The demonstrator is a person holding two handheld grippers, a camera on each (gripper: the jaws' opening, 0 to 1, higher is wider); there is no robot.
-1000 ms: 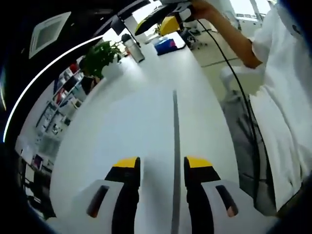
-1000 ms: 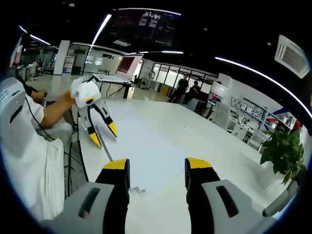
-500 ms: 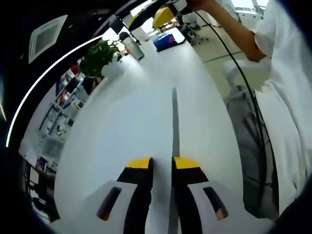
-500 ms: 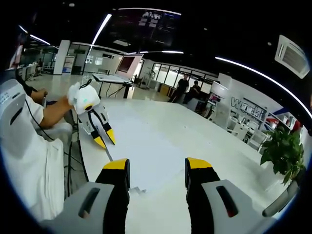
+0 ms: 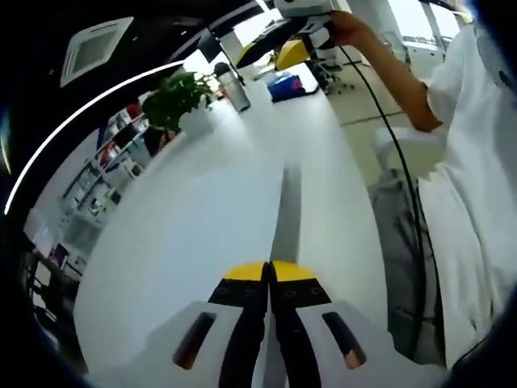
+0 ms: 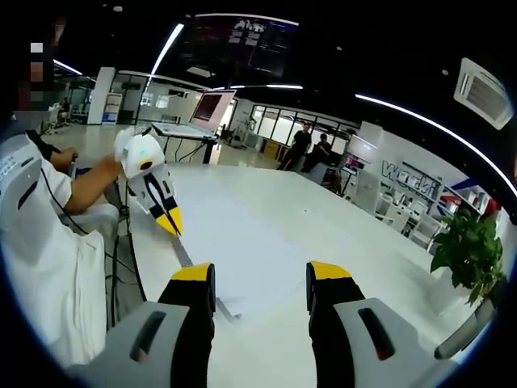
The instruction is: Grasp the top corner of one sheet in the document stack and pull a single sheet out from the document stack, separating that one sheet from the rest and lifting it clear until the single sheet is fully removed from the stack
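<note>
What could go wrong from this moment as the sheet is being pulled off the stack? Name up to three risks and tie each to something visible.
1. The left hand-held gripper is shut at the corner of the document stack; it may have pinched more than one sheet, since the layers cannot be told apart.
2. The right hand-held gripper is open and not pressing the stack, so the rest may slide along.
3. The raised edge looks taut; a sharp pull might tear it.

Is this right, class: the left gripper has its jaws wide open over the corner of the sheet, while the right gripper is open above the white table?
Not quite. The left gripper is shut, its yellow tips pinched together on the sheet, as the left gripper view shows. The right gripper is indeed open above the white table.
</note>
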